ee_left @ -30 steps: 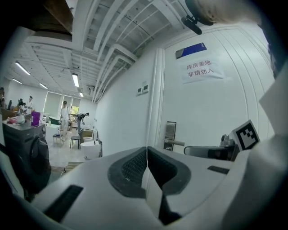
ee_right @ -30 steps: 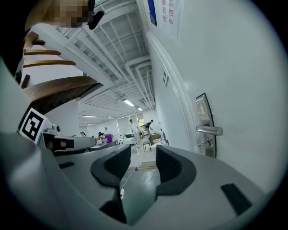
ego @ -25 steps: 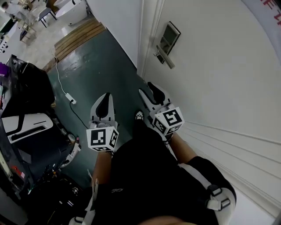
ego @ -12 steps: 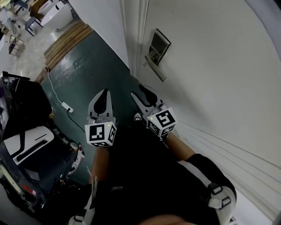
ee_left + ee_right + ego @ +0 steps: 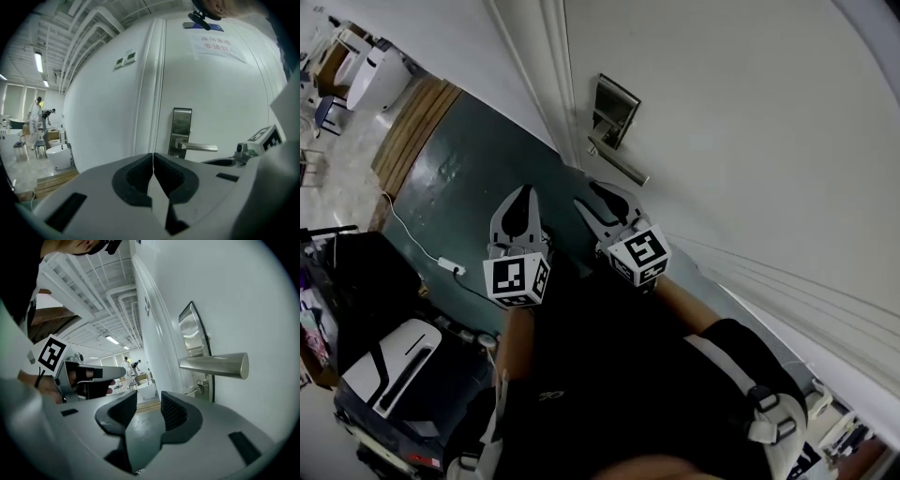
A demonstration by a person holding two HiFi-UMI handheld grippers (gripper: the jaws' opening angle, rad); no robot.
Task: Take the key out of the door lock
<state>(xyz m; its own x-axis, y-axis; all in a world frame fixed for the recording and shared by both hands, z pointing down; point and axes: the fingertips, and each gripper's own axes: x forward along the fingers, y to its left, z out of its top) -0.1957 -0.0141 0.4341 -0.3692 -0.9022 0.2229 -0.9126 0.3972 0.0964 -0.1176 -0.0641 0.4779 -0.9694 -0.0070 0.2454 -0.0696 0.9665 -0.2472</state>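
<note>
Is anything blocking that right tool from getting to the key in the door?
Nothing visible does. Open air lies between the right tool and the key; the door handle juts out just above it.

Two pale grey-white shells are seen now: the left gripper (image 5: 523,195) and the right gripper (image 5: 587,194), each with black inlays along the jaws. A cube (image 5: 517,279) printed with black-and-white square markers is carried at the back of the left one, and a second cube (image 5: 639,255) at the back of the right. Up close, dark moulded pads (image 5: 133,178) are shown set into the left shell. Ribbed black pads (image 5: 174,414) and a dark rectangular slot (image 5: 242,447) are picked out on the right. Black clothing (image 5: 609,375) is worn, with the forearms left uncovered. A white piece with black straps (image 5: 762,419) is glimpsed lower down; what it is cannot be told.
</note>
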